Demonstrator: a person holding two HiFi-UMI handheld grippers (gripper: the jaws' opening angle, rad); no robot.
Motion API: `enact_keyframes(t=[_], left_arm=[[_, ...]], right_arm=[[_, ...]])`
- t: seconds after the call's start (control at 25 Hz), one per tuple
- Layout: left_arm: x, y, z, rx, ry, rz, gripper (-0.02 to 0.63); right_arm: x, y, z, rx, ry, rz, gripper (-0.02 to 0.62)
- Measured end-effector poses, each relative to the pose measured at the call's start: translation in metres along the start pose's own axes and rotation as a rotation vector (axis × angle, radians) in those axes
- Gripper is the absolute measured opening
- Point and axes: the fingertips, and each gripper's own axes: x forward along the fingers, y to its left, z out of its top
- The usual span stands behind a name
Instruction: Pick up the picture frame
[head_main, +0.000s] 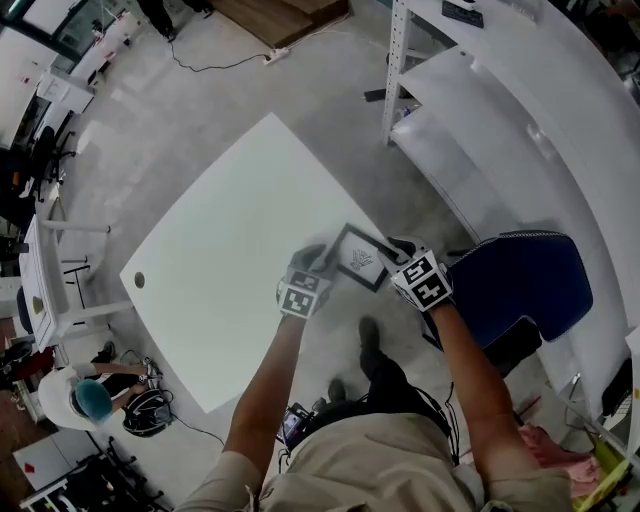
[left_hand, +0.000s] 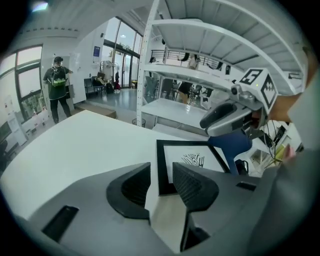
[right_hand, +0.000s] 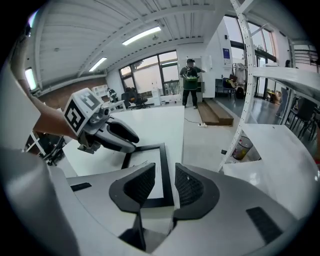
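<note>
though it looks light and stiff, frame (head_main: 358, 258) is likely glazed: pinch rails only. left gripper (left_hand: 161, 171), right gripper (right_hand: 165, 171) both apart over its edges.

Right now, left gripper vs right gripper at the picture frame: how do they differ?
Side: the left gripper is at the picture frame's left near corner; the right gripper is at its right near corner.
Position: in the head view the left gripper hangs over the table, while the right gripper's body sits past the table's corner, by the blue chair.
Shared: both have open jaws straddling a black frame bar, and neither is visibly clamped.
</note>
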Motion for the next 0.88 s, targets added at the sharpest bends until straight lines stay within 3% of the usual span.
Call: enact_keyframes(t=[0.16, 0.44, 0.56, 0.68, 0.88], left_arm=[[0.015, -0.001, -0.007, 0.012, 0.041, 0.004, 0.127], [0.017, -0.001, -0.006, -0.080, 0.017, -0.047, 0.129], [0.017, -0.002, -0.004, -0.073, 0.014, -0.058, 0.128], [0.019, -0.002, -0.004, -0.051, 0.024, -0.058, 0.107], [0.019, 0.001, -0.007, -0.094, 0.026, -0.054, 0.077]], right_arm=[[0.014, -0.006, -0.014, 0.002, 0.023, -0.002, 0.101], [0.029, -0.004, -0.032, 0.067, 0.051, 0.038, 0.101], [0.030, -0.005, -0.032, 0.099, 0.034, 0.048, 0.100], [0.031, -0.005, -0.032, 0.094, 0.028, 0.055, 0.093], [0.032, -0.002, -0.033, 0.053, 0.049, 0.072, 0.072]])
